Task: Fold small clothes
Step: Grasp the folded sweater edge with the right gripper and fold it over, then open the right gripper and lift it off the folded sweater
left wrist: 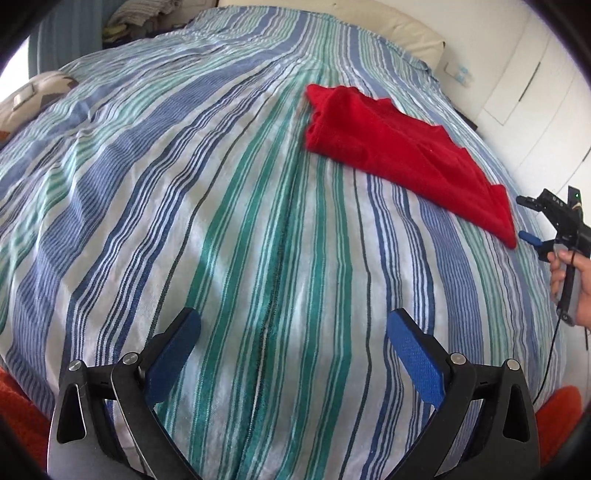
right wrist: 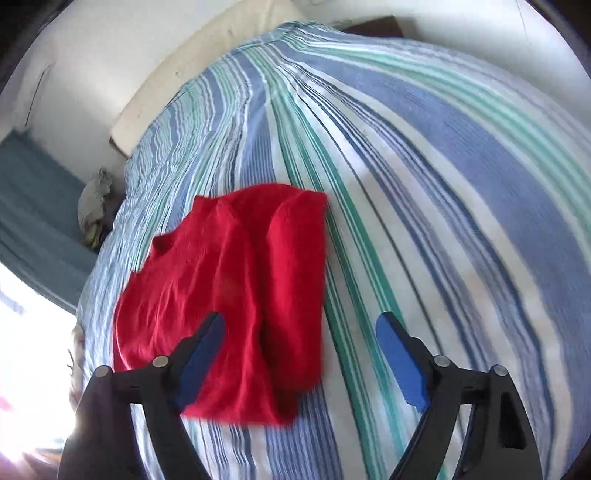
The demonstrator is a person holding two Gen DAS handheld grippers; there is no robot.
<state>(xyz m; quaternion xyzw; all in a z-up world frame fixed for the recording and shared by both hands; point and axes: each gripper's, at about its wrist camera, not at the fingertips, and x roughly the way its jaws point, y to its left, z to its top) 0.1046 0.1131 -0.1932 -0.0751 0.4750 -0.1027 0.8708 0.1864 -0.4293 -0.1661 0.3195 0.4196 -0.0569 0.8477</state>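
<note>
Red garment lies folded into a rough rectangle on the striped bed cover, toward the side nearest the cream pillow. The right gripper hangs over the garment's near edge, jaws wide and empty; the left gripper (also wide, holding nothing) hovers well apart from the garment. A tidy next fold likely needs both near corners pinched evenly.

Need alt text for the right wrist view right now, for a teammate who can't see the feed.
A folded red garment lies on a blue, green and white striped bedspread, just ahead of the open right gripper, whose blue-padded jaws hold nothing. The picture is slightly motion-blurred; a cream headboard and white wall sit beyond the bed.
</note>
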